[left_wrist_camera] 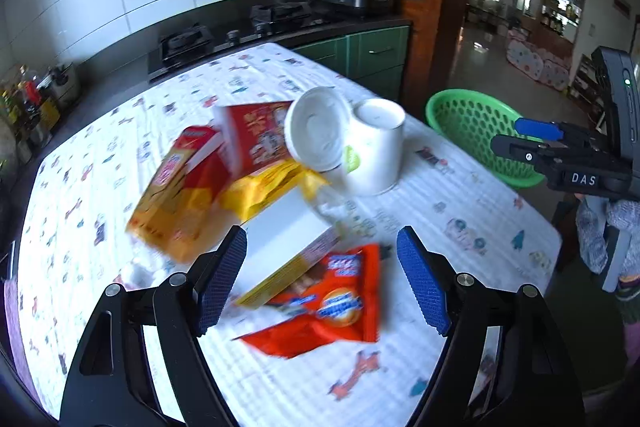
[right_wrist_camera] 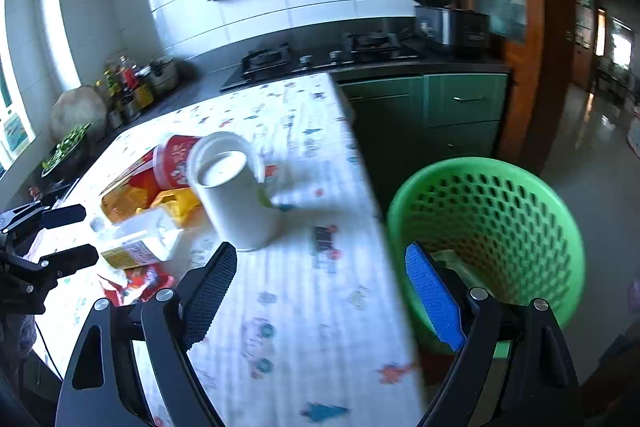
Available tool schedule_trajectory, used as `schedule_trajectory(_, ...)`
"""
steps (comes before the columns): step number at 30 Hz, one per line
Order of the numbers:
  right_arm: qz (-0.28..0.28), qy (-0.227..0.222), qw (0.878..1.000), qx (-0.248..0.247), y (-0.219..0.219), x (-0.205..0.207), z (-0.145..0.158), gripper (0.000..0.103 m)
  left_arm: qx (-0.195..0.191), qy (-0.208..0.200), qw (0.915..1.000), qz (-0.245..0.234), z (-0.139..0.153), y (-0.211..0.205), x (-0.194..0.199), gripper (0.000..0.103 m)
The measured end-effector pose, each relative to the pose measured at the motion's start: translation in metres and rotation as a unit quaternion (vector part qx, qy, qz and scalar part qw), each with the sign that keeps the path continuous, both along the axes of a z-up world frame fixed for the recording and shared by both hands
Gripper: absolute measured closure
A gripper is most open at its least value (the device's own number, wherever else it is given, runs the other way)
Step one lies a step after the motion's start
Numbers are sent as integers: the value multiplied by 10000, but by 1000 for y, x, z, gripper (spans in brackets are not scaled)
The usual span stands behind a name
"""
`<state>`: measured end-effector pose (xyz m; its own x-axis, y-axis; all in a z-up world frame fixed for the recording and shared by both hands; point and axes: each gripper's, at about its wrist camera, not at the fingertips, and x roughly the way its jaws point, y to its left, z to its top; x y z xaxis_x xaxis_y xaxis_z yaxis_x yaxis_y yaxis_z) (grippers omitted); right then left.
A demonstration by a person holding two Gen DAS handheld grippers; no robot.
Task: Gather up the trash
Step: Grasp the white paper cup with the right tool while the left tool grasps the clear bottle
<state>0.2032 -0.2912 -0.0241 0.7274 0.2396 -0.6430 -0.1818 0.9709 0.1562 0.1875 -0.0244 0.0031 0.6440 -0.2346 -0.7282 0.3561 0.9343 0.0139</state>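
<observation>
Left tongs (left_wrist_camera: 322,279) gape empty over the light, stiff white carton (left_wrist_camera: 288,247) at centre frame; pinch its long sides.

Two cups (left_wrist_camera: 376,147), one basket (left_wrist_camera: 476,131)

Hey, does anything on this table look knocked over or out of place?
Yes. The white paper cup stands upside down, and a round white container lies tipped on its side against it. The snack boxes sit in a loose heap.

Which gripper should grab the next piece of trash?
Left. The left gripper is open right over the white box and red snack bag; the right gripper sits by the green basket.
</observation>
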Motion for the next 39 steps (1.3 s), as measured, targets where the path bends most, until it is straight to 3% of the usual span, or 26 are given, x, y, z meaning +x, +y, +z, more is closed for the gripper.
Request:
schedule_trajectory(8,422,37,9990,-148,48,23,-5,20,-11,86,9997,235,-10,44,-15,26)
schedule_trajectory(16,595,136,9979,-228,77,54,-15,20,-44,183,9998,55,-23,54,-39,26)
schedule_trajectory(23,664,211,9970,-350,93,80,-23,20,81,208,9995,-207,-30,56,-35,26)
schedule_trajectory(27,691,257,9965,-405,98,89,-28,21,123,205,9981,-568,-25,57,-17,27)
schedule_trajectory(32,696,282,9961,-469,103,95,-33,25,464,178,9935,-1022,-25,49,9,27)
schedule_trajectory(39,700,296,9956,-540,108,100,-38,40,393,387,9841,-1688,-29,49,40,26)
